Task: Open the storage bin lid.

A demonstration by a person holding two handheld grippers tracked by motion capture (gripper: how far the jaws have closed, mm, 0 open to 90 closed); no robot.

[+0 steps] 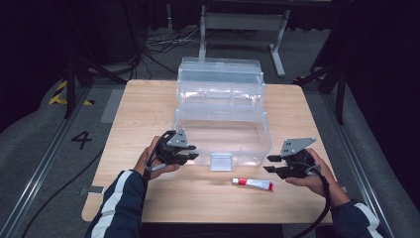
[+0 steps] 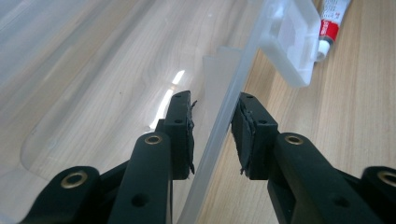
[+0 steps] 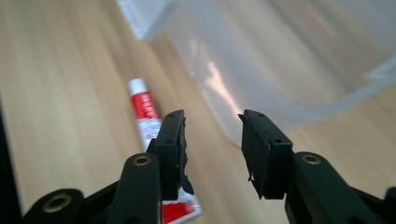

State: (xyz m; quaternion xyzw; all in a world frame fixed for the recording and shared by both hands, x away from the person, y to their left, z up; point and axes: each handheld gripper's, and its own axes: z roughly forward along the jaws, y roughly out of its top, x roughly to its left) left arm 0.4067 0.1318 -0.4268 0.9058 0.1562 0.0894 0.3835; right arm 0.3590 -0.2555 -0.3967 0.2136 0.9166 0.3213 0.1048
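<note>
So the clear plastic box (image 1: 221,130) sits open mid-table (image 1: 148,104), nothing inside. Left tongs (image 2: 212,128) straddle its front wall, spread, pads not squeezing. Right tongs (image 3: 212,140) gape empty beside the red-white tube (image 1: 253,184) lying out front.

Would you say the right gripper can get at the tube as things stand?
Probably yes: the right gripper is open beside the tube, which lies on bare table outside the box.
</note>
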